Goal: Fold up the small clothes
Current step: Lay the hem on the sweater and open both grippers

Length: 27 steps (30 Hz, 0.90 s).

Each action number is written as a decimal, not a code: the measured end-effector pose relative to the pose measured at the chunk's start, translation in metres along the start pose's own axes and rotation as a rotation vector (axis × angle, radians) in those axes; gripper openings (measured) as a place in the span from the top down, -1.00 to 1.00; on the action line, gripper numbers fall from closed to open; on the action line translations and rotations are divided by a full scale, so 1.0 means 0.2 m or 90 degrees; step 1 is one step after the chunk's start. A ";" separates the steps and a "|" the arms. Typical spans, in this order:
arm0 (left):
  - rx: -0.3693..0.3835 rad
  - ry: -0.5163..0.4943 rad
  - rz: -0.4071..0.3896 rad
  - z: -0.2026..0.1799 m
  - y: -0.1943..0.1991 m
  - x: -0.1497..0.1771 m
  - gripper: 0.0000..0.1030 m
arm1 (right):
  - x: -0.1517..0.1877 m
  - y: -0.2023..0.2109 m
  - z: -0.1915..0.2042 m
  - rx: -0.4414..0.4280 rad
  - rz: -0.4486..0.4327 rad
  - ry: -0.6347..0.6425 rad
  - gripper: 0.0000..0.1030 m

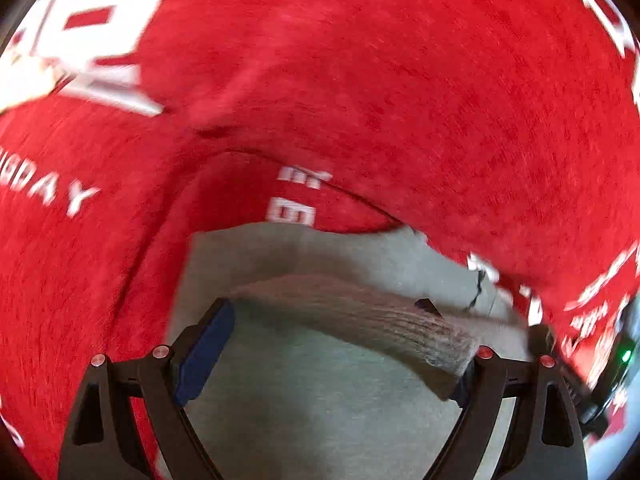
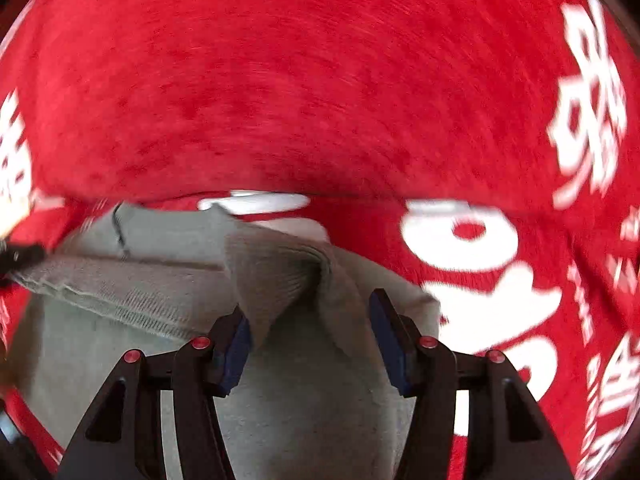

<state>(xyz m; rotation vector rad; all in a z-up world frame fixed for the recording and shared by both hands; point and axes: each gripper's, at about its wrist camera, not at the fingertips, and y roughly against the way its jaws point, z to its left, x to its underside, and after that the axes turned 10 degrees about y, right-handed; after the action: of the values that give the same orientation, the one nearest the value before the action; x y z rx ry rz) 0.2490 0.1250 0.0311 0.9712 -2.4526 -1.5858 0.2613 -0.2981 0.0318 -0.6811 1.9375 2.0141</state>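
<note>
garment (image 1: 320,400) on cloth (image 1: 400,80) | ribbed hem (image 2: 120,296) left of fingers (image 2: 236,352)

Small grey garment (image 2: 304,420), soft knit, ribbed hem band (image 1: 360,316) folded over. Lying flat, spread under and between fingers of right gripper (image 2: 310,344), hem bunched up there; hem stretched across in front of left gripper (image 1: 340,344).
</note>
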 end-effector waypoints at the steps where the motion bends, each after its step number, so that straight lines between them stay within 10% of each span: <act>1: 0.015 -0.011 -0.007 0.01 0.04 0.02 -0.77 | 0.02 0.05 -0.01 -0.008 -0.023 -0.001 -0.17; 7: 0.027 -0.243 0.055 -0.08 0.14 0.36 -0.77 | 0.10 0.18 0.09 -0.029 -0.058 0.112 -0.17; 13: -0.019 -0.444 0.102 -0.30 -0.02 0.57 -0.77 | 0.09 0.01 0.22 -0.131 0.024 0.171 -0.17; 16: -0.030 -0.396 0.092 -0.39 -0.12 0.43 -0.77 | 0.00 -0.06 0.25 -0.086 0.009 0.150 -0.17; 23: -0.005 -0.028 0.027 -0.16 -0.12 -0.01 -0.77 | -0.11 -0.04 0.07 -0.013 -0.039 0.005 -0.17; 27: 0.001 -0.095 -0.012 -0.11 0.07 0.09 -0.77 | 0.00 0.09 -0.06 -0.033 -0.074 -0.015 -0.22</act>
<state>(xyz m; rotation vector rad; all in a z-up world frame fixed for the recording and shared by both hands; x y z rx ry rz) 0.2357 0.1015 0.0471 0.9096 -2.5468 -1.7225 0.2550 -0.3114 0.0473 -0.7608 1.7939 1.9992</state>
